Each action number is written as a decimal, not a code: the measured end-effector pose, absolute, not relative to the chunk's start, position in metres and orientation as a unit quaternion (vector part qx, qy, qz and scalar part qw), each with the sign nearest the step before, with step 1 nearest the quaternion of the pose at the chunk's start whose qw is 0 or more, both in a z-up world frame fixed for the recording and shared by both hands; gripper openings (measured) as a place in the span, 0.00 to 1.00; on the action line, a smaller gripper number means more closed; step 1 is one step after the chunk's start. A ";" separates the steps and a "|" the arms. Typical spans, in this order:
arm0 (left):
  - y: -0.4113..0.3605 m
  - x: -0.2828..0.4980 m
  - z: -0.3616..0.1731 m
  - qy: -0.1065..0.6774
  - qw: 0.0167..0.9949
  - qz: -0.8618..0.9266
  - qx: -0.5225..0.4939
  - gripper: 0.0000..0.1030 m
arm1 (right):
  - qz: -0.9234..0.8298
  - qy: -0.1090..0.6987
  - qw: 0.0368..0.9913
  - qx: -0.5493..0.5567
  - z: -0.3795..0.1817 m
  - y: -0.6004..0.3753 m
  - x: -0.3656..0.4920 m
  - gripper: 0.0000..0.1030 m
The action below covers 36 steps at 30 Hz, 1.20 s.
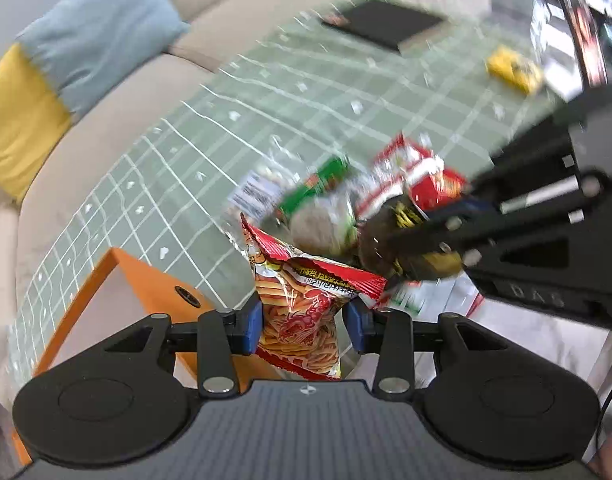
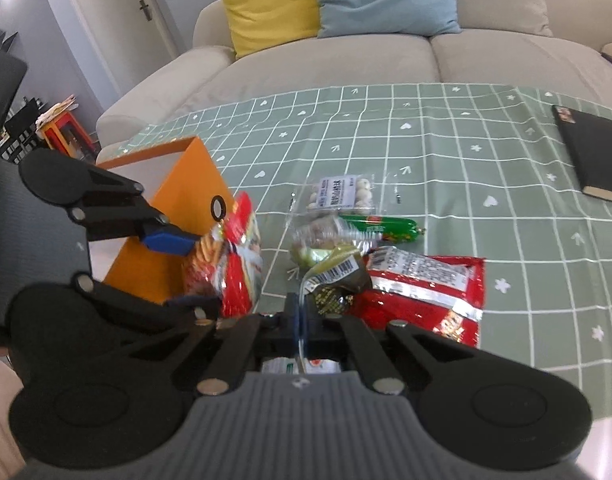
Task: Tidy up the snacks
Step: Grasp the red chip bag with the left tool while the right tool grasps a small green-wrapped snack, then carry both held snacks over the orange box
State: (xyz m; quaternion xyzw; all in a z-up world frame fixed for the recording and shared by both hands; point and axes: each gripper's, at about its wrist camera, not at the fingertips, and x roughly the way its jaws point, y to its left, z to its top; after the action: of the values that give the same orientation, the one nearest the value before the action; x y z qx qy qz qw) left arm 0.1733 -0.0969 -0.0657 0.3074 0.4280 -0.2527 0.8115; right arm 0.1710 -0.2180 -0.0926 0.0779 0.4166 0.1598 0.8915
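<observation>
My left gripper point(image 1: 304, 326) is shut on a red bag of stick snacks point(image 1: 302, 312), which hangs upright between the blue pads just beside the orange box point(image 1: 154, 276). In the right wrist view that bag point(image 2: 234, 264) sits in the left gripper point(image 2: 190, 272) by the box's point(image 2: 178, 208) near wall. My right gripper point(image 2: 302, 320) is shut on the thin edge of a dark olive packet point(image 2: 334, 280), lifted over the snack pile. The left wrist view shows the right gripper point(image 1: 410, 236) with that dark packet point(image 1: 402, 220).
On the green checked tablecloth point(image 2: 466, 140) lie a large red bag point(image 2: 426, 288), a green sausage point(image 2: 382, 226), a clear bag of white balls point(image 2: 346, 192) and a clear packet point(image 2: 318, 240). A black book point(image 2: 594, 152) lies far right. A sofa with cushions point(image 2: 326, 4) stands behind.
</observation>
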 end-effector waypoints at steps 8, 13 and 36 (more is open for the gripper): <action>-0.083 0.141 -0.036 0.390 0.868 -0.231 0.204 0.45 | 0.139 0.392 0.904 0.094 -0.068 -0.232 0.140 0.00; -0.062 0.122 -0.015 0.373 0.894 -0.219 0.118 0.45 | 0.134 0.376 0.911 0.101 -0.052 -0.233 0.126 0.00; 0.049 0.092 0.046 0.322 0.941 -0.096 -0.026 0.45 | 0.252 0.299 0.916 0.089 0.032 -0.143 0.107 0.00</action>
State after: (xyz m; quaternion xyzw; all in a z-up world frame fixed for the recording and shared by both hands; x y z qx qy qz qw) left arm 0.0924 0.0495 0.0465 -0.0260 0.3223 -0.0957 0.9414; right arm 0.1073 -0.1429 0.0315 0.0891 0.2989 0.2519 0.9161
